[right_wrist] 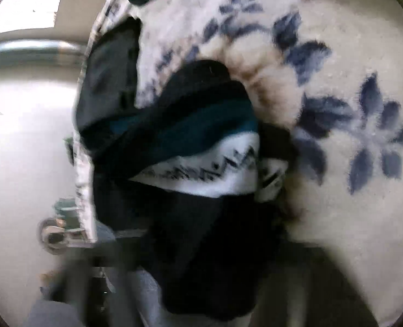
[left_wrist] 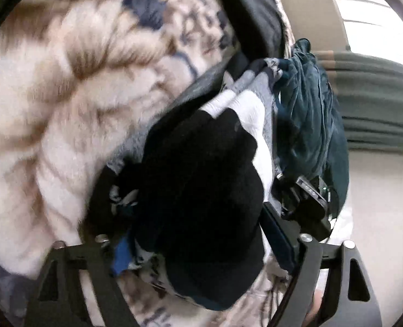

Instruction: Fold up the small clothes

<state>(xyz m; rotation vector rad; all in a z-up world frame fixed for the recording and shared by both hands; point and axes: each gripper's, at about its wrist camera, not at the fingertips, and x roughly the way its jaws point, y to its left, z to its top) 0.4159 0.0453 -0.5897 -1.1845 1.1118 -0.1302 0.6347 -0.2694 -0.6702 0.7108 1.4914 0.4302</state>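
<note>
A heap of small clothes sits on a fluffy cream blanket (left_wrist: 46, 103) with blue flowers, and both tongs are buried in it. Taking the blanket as the fixed thing: a black knitted piece (left_wrist: 201, 190) lies on top of the heap, just off the blanket's flowered part, with a white garment (left_wrist: 253, 114) tucked under it and a dark teal one (left_wrist: 307, 95) hanging off the blanket's far edge, towards the pale floor.

The left tongs (left_wrist: 201, 248) stand fairly wide, their two dark arms either side of the black piece, which bulges up between them; I cannot tell whether the pads press on it. The right tongs (right_wrist: 174, 245) are almost wholly hidden under black cloth (right_wrist: 209, 259), with a white zigzag-patterned piece (right_wrist: 209, 171) just beyond. The view is blurred, so I cannot tell whether they grip anything.

The danger, as I judge it, is grabbing more than one layer. The pieces are tangled and dark on dark, so a pinch could lift two garments together, or drag the teal one off the blanket's edge onto the floor. The blanket's long pile could also get nipped along with the cloth
</note>
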